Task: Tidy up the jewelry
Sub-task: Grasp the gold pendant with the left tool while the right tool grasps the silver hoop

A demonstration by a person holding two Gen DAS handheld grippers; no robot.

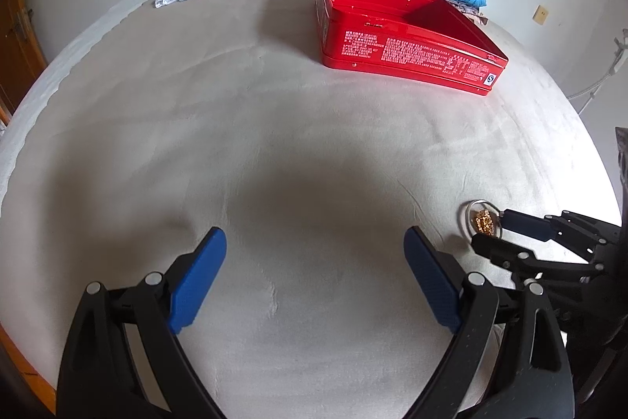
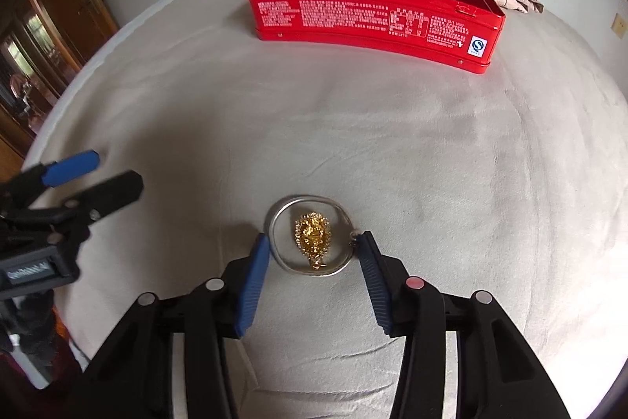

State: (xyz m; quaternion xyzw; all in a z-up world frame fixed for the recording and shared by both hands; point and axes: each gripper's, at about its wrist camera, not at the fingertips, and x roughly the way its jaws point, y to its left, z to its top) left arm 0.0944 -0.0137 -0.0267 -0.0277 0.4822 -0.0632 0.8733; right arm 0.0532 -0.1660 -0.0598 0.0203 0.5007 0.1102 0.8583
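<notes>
Right tongs (image 2: 314, 246) astride bangle (image 2: 274, 218) (untouched)

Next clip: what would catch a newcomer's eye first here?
The open red tin at the far side of the pale bed cover. Nearer, a gold ornament lies inside a silver bangle, flanked by the right gripper; the left gripper is open over bare cover.

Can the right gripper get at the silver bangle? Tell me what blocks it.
Probably yes. The right gripper already straddles the silver bangle on the bed, with nothing between; the gold pendant merely lies inside the ring.
</notes>
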